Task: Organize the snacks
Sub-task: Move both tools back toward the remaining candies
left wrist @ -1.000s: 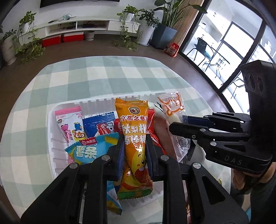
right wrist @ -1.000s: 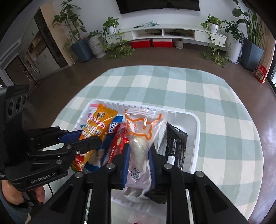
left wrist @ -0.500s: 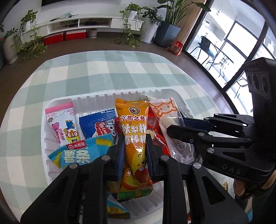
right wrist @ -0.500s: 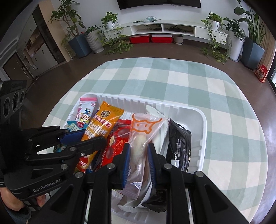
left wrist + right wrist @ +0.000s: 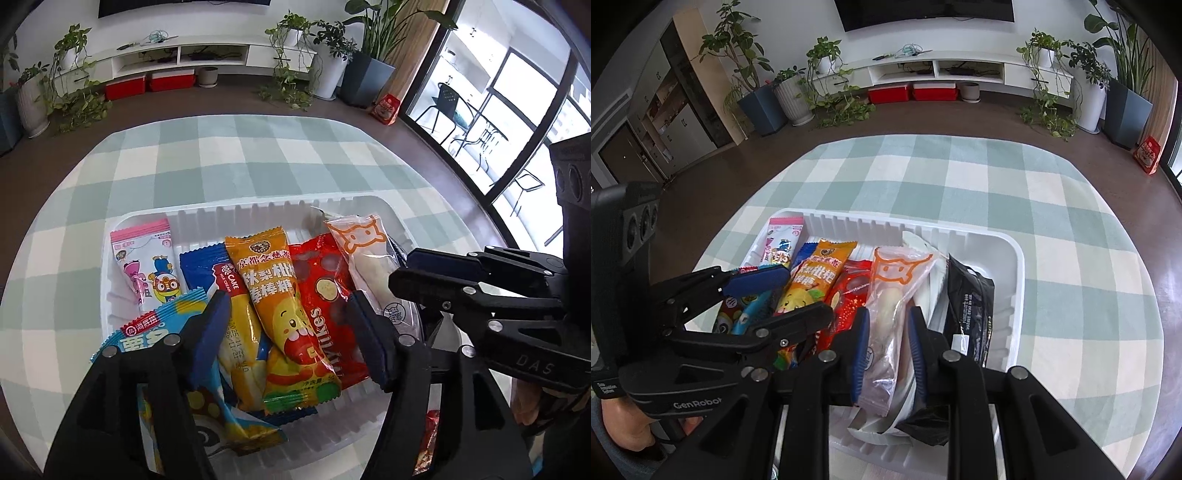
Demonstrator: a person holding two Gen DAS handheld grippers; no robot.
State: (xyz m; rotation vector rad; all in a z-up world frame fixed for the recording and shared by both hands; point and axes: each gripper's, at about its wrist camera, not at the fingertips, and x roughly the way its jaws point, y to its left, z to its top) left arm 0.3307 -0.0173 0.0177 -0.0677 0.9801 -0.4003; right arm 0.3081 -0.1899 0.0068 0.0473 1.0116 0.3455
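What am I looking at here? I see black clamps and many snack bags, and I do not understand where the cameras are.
No robot arm is here: a person holds a two-finger gripper in each hand, and each carries a wide-angle camera looking along its fingers. One picture comes from the left gripper, the other from the right gripper. Each view also shows the other gripper from the side. On the checked tablecloth stands a white tray filled with snack packets. The left jaws are opening around the orange candy packet, which lies free in the tray. The right jaws are opening too, with the clear packet with an orange cat face between them.
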